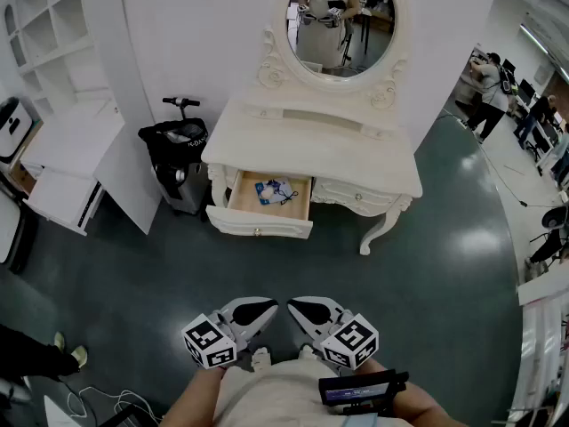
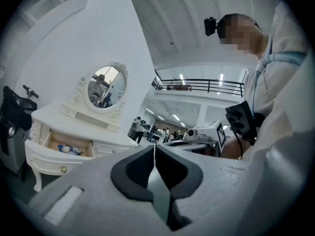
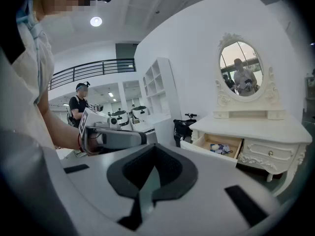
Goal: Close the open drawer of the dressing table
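1. While both tools sit tucked in close to the body, the left gripper and right gripper are each pinched fully together with nothing between the jaws. I reckon that's fine, since a closed tip makes a solid pusher.
2. Both are well apart from the furniture, so step in first. Then set a tip flat on the drawer front, right by its little gold knob, so it doesn't skew.
3. Push straight and slow until the front sits flush.
4. The drawer is the left one under the top of the dressing table. It's pulled well out, with a white carved front, pale wood inside and some blue stuff lying in it.
5. The oval mirror stands behind.
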Tool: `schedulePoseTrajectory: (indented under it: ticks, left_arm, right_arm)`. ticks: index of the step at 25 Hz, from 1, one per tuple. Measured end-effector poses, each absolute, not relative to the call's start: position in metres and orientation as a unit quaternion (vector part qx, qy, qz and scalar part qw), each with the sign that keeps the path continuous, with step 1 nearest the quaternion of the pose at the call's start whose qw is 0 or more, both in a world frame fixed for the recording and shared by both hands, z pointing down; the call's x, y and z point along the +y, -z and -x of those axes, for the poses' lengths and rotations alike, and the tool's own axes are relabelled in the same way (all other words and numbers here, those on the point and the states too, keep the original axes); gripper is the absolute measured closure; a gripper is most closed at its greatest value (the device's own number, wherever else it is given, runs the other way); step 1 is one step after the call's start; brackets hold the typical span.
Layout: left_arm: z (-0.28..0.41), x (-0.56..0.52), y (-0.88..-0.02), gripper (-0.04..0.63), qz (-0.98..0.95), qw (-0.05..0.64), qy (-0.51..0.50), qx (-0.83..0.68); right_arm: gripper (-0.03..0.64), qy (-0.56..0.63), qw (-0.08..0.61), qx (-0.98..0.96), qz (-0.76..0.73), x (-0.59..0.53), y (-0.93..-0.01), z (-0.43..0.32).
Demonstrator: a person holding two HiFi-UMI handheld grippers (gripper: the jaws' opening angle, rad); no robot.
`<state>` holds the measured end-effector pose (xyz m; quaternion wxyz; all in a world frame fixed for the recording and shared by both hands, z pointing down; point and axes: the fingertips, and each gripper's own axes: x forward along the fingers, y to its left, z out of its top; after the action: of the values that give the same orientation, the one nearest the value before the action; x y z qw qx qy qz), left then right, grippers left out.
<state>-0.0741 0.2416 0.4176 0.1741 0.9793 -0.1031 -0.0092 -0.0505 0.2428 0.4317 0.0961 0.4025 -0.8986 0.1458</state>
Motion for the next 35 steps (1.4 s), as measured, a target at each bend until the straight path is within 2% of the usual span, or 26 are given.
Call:
schedulePoseTrajectory:
  ticks: [35]
  left_arm:
    - [0.093, 0.223, -0.425, 0.586, -0.981, 0.178, 0.006, -0.076]
  right_arm:
    - [0.600, -0.155, 0.059, -0.881, -0.442, 0.225, -0.431, 0.062]
